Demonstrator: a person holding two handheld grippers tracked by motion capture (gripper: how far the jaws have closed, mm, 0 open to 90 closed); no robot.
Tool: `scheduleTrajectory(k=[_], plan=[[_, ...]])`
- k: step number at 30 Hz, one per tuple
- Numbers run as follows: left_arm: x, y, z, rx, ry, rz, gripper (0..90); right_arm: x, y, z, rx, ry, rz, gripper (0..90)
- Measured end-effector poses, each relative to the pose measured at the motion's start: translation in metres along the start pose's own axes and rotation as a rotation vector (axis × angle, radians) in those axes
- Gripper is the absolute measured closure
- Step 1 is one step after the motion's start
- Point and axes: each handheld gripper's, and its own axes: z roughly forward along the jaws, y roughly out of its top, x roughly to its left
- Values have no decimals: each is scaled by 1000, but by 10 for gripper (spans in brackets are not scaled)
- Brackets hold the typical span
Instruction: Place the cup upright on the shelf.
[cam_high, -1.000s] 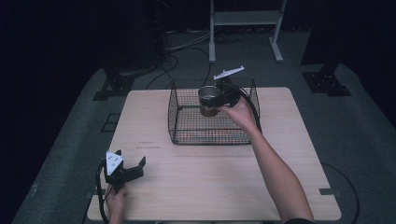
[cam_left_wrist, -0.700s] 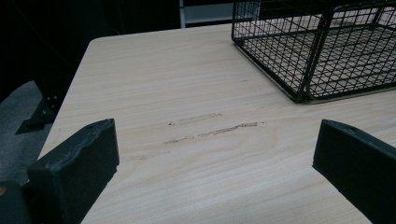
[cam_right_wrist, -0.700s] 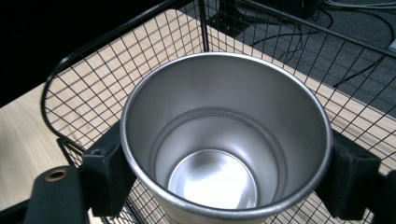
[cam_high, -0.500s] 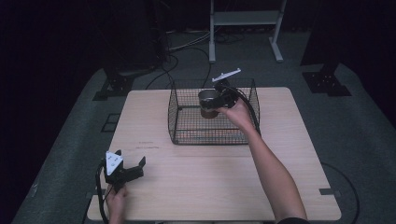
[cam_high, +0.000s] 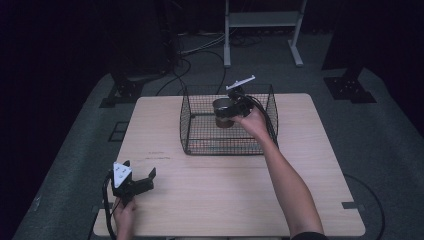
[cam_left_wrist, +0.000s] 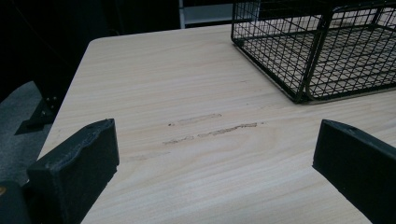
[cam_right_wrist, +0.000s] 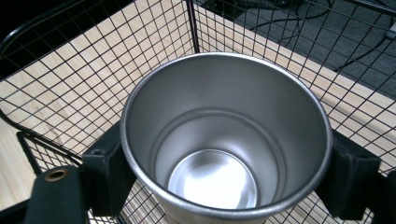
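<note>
The right hand-held gripper (cam_right_wrist: 219, 182) is clamping a steel cup (cam_right_wrist: 224, 140) inside the wire basket (cam_high: 200, 135), while the left hand-held gripper (cam_high: 142, 179) is resting wide open and empty near the basket.

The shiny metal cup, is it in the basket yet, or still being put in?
Done: the right tongs are shut on the shiny silver metal cup. In hand: it is held over the black wire basket. Whether it touches the basket floor is unclear. Left: letting go. The left tongs wait open over the wooden table.
</note>
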Motion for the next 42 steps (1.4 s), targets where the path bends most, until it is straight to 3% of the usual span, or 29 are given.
scheduleTrajectory(k=[20,42], plan=[[0,0,0,-1,1,-2,0,-11,-3,9,47,-52,12,179],[1,0,-1,-11,0,-4,0,-17,-10,27,114,-41,26,179]])
